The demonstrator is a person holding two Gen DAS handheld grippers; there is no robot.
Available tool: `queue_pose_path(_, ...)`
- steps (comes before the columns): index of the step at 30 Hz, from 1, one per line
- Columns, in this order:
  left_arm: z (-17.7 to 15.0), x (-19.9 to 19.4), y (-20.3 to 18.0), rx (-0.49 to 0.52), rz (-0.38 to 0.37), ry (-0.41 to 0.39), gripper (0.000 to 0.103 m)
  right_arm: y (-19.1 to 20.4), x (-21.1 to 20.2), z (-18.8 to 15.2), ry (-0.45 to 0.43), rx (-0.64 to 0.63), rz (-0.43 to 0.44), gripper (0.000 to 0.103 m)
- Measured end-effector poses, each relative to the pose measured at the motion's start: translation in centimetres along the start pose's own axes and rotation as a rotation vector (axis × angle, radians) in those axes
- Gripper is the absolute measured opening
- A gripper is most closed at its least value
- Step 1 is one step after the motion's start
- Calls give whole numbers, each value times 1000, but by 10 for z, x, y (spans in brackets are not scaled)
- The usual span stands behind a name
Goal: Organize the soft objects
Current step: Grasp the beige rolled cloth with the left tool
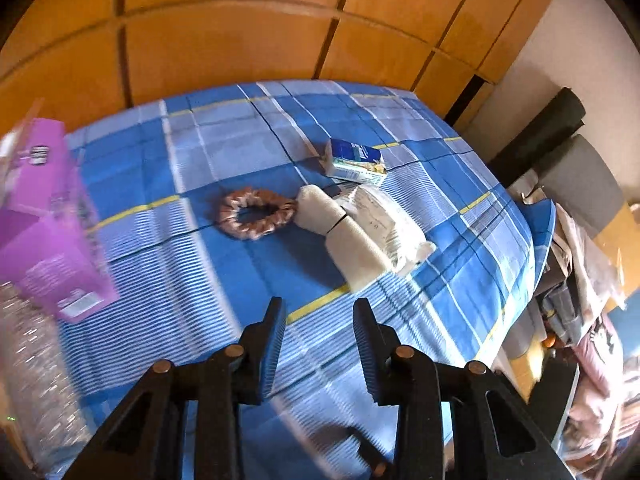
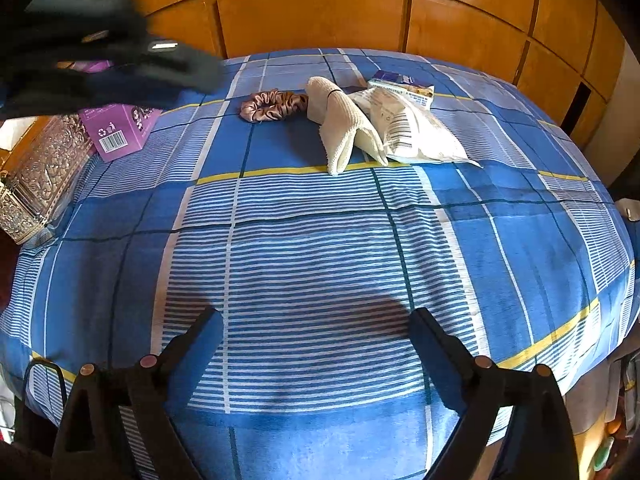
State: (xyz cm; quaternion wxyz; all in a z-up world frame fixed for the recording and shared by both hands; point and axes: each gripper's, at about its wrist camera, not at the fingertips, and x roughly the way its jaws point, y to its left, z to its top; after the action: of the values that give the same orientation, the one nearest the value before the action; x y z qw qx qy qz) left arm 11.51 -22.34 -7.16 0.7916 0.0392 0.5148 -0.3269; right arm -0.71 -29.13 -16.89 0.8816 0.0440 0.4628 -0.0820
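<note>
A brown satin scrunchie (image 1: 258,213) (image 2: 273,105) lies on the blue plaid bedspread (image 1: 168,216) (image 2: 320,248). Beside it on the right lie a cream rolled cloth (image 1: 344,236) (image 2: 344,128), a white plastic packet (image 1: 394,228) (image 2: 416,132) and a blue-and-white tissue pack (image 1: 356,160) (image 2: 402,84). My left gripper (image 1: 318,320) is open and empty, hovering above the bed short of the cloth. It appears as a dark blur in the right wrist view (image 2: 100,56) at the upper left. My right gripper (image 2: 316,320) is open and empty over the near part of the bed.
A purple box (image 1: 48,216) (image 2: 120,130) and a silver embossed box (image 2: 40,176) (image 1: 36,368) stand at the bed's left edge. Wooden wardrobe doors (image 2: 320,12) stand behind the bed. Clutter and a grey seat (image 1: 580,184) lie off the bed's right side.
</note>
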Motion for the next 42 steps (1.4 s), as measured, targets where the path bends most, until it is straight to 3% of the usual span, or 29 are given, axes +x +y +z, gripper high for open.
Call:
queue_pose_path(9,45,58,-15,-104,-24,59,44,0,3,2,-4,5,5,99)
queue_pose_path(14,59,96,-21,-100,60,104,44,0,4,3,-8,6,4,100)
queue_pose_path(16,56,104,-20,-80,53,102,44,-1,5,4,-9,5,8,100)
queue_pose_path(17,54,103,-20,-69,45,95,39,-1,5,4,-9,5,10,100)
queue_pose_path(18,52,100,-20,-55,33,90,24,-2,5,3,-9,3,11,100)
queue_pose_path(21,42,87,-19,-2,29,73,17,-2,5,3,-13,-3,13,100)
queue_pose_path(33,-40,18,35,35,-13,63,16,4,0,-3,-25,-10,6,100)
queue_pose_path(38,-75,9,64,-13,18,29,18,4,0,-2,-20,-9,4,100)
queue_pose_path(42,-80,9,63,4,31,-1,19,4,0,-2,-26,-10,2,100)
